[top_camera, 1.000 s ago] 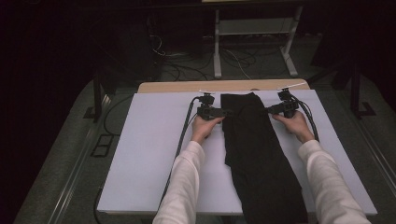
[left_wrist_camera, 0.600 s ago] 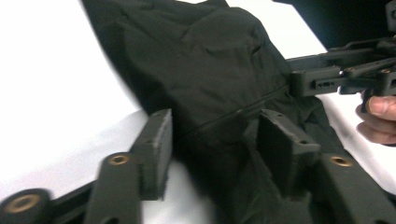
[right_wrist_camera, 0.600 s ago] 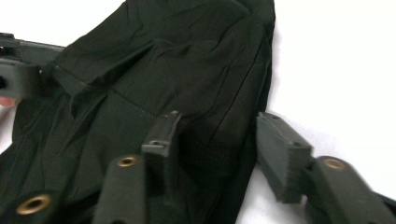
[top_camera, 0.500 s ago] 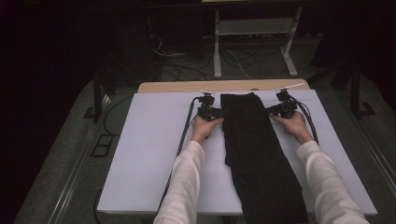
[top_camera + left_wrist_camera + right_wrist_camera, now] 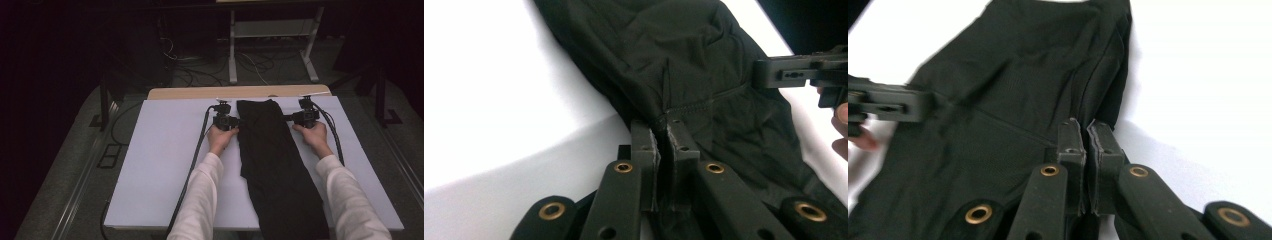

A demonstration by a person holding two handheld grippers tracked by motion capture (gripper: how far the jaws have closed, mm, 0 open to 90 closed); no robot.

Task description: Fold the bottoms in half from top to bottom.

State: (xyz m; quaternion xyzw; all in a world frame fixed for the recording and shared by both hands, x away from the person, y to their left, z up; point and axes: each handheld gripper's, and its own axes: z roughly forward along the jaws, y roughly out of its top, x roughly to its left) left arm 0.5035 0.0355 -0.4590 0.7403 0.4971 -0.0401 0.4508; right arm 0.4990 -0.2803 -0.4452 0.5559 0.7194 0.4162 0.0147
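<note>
Now, high view: the black cloth lies long, from the far end of the white table down to the near edge.
Left gripper: at the cloth's left side, near the far end.
Right gripper: at its right side, across from the left one. Both hands are just as near.
Left gripper view: the jaws have just been closing and now pinch the cloth at its edge seam.
Right gripper view: the jaws have just been closing too, clamped on the cloth edge.
In the way: nothing; just 2 cables.
</note>
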